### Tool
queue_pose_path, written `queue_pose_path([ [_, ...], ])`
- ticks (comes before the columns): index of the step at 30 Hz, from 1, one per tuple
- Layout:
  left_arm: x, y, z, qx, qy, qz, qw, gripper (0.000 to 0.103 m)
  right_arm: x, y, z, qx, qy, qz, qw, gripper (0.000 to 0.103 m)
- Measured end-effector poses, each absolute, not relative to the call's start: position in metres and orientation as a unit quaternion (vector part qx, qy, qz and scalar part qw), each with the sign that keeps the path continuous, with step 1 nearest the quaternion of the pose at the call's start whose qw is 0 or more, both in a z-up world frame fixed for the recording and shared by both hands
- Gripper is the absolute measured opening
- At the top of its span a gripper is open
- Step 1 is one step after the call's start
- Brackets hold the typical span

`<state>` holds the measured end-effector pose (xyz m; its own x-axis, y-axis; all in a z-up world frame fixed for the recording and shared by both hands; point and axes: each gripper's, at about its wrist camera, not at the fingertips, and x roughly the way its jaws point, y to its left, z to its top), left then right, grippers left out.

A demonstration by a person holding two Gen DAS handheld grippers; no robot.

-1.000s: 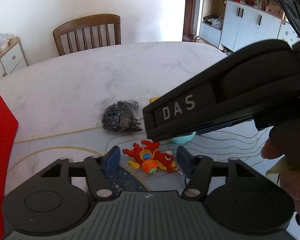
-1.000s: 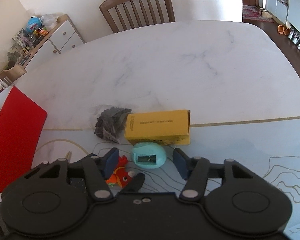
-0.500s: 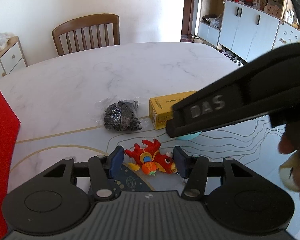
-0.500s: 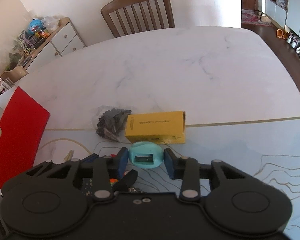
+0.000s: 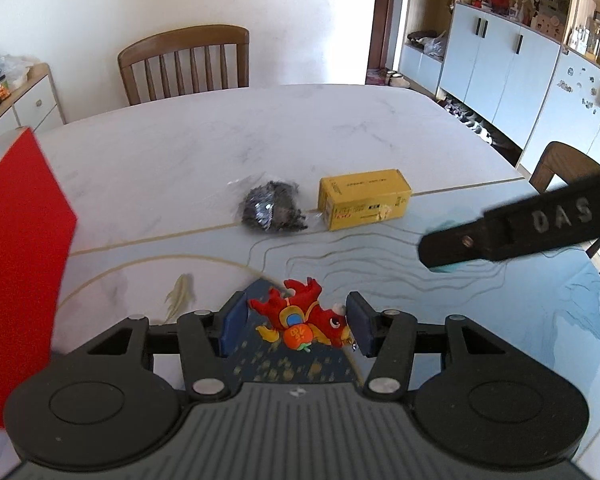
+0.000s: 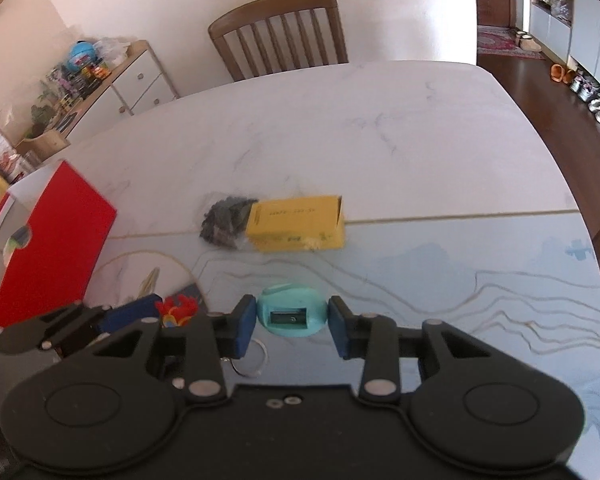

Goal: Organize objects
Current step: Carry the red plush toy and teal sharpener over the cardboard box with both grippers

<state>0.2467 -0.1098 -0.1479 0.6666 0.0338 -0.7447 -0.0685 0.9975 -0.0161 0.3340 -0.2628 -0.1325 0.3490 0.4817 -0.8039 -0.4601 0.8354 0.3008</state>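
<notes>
Lifted clear of the yellow box (image 6: 296, 224), the teal pencil sharpener (image 6: 291, 315) now sits pinched between the right gripper (image 6: 291, 326) pads, nearer the camera than a second ago. On that box's left lies a bag of dark bits (image 5: 272, 212) (touching it, seen from the right wrist). Well in front of the box, the left gripper (image 5: 296, 326) closes around the red dragon toy (image 5: 300, 316), its right pad touching, grip uncertain.

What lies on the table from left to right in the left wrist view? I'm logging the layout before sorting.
red box → red dragon toy between the left gripper fingers → yellow box → right gripper, holding something teal
</notes>
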Motion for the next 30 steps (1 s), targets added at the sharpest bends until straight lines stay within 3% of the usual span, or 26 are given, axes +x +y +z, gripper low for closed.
queue_pose_path([
  [30, 0.134, 0.003, -0.049, -0.077, 0.4, 0.018, 0.913, 0.053, 0.206, -0.189, -0.05, -0.127, 0.41, 0.388, 0.816, 0.038],
])
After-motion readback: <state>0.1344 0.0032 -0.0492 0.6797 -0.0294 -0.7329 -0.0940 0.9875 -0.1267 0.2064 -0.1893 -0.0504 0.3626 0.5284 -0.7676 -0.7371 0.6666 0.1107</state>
